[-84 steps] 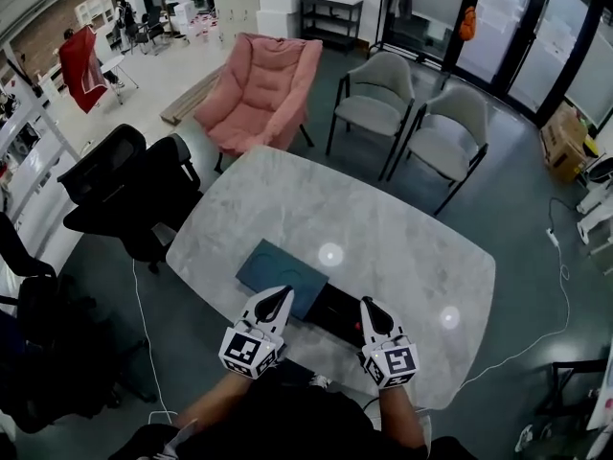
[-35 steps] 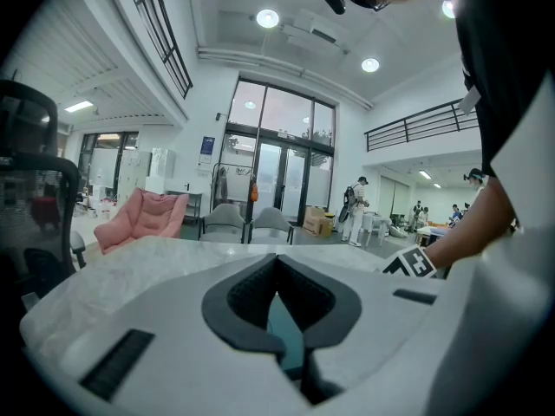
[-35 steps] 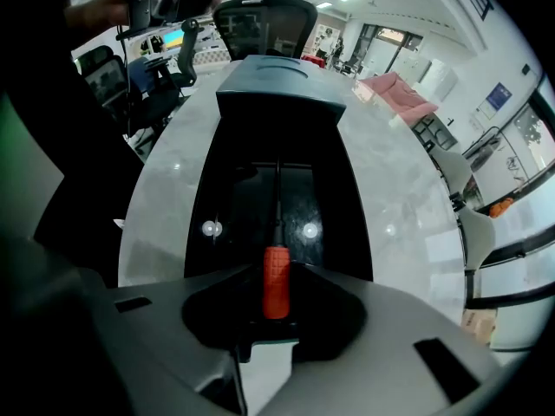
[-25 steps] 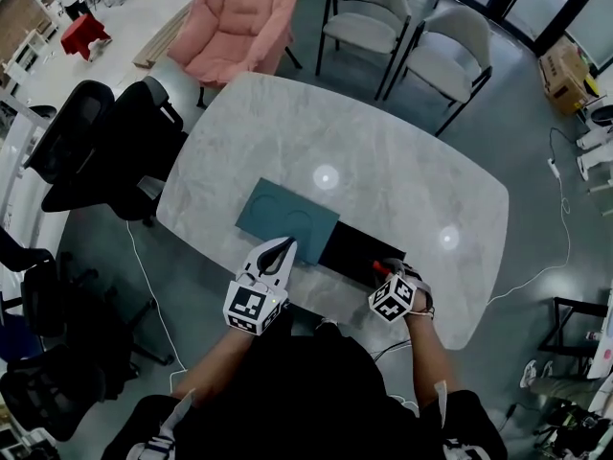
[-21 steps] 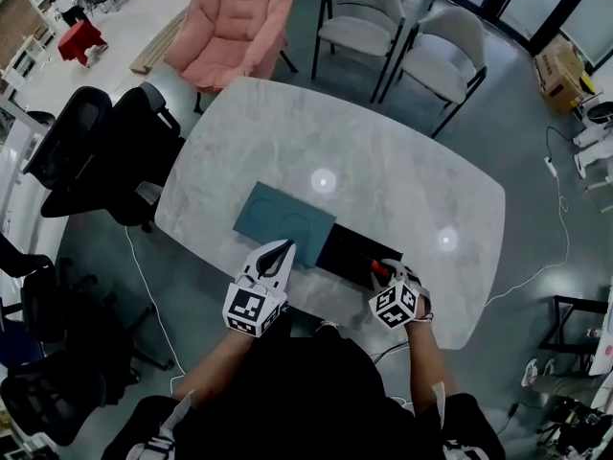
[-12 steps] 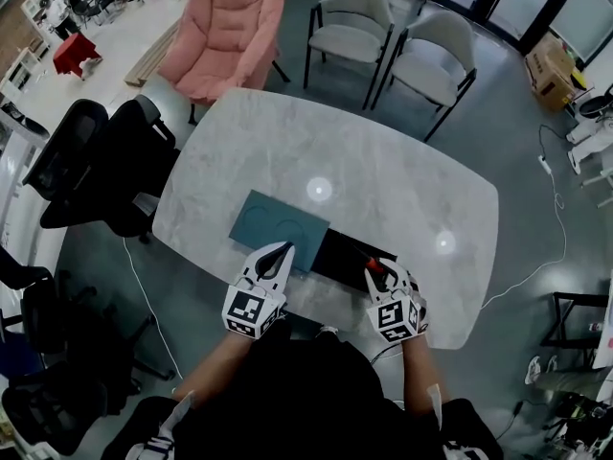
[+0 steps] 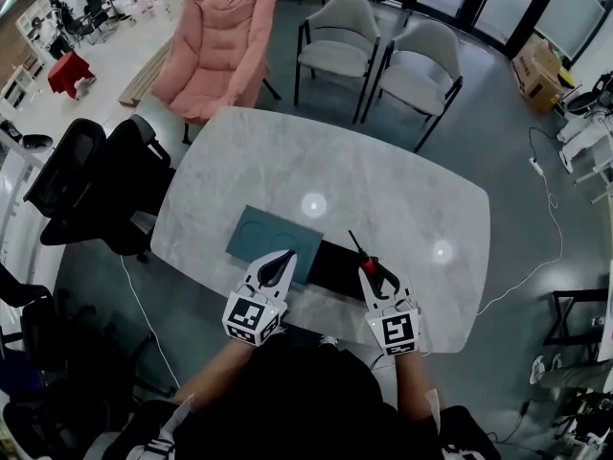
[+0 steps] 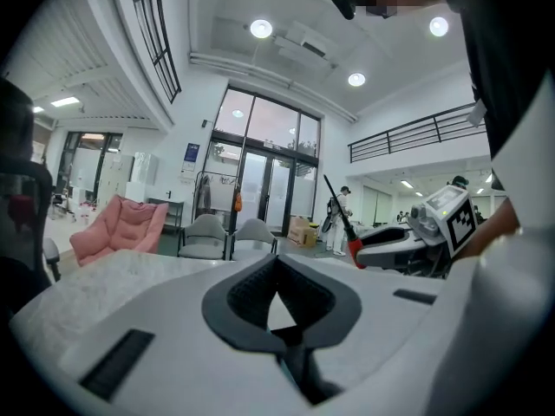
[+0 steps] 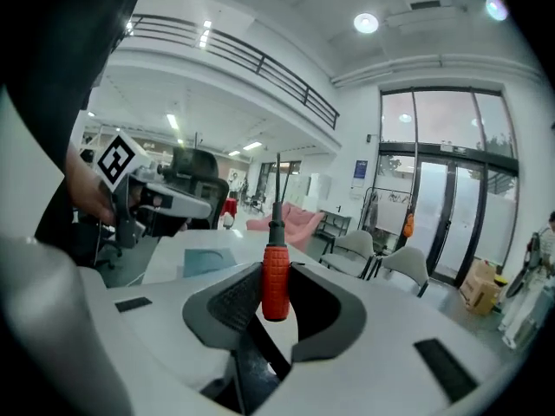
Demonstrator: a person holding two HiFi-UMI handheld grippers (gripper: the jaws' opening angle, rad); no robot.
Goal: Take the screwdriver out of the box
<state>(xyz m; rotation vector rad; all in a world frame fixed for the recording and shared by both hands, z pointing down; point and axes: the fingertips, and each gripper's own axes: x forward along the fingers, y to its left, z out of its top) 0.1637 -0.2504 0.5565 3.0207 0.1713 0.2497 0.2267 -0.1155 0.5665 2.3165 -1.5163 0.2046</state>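
Observation:
A screwdriver with a red handle and a dark shaft stands upright in my right gripper, clear above the open black box at the table's near edge. In the right gripper view the jaws are shut on the screwdriver's handle, and the right gripper points out over the table. My left gripper hovers over the near corner of the teal lid, which lies flat to the left of the box. In its own view the left gripper is shut with nothing in it.
The oval marble table carries only the box and lid. Beyond it stand a pink chair and two grey chairs. Black office chairs crowd the left side. A cable runs over the floor at the right.
My right gripper has risen out of the box with the screwdriver and swung from pointing down to nearly level. The left gripper has barely shifted.

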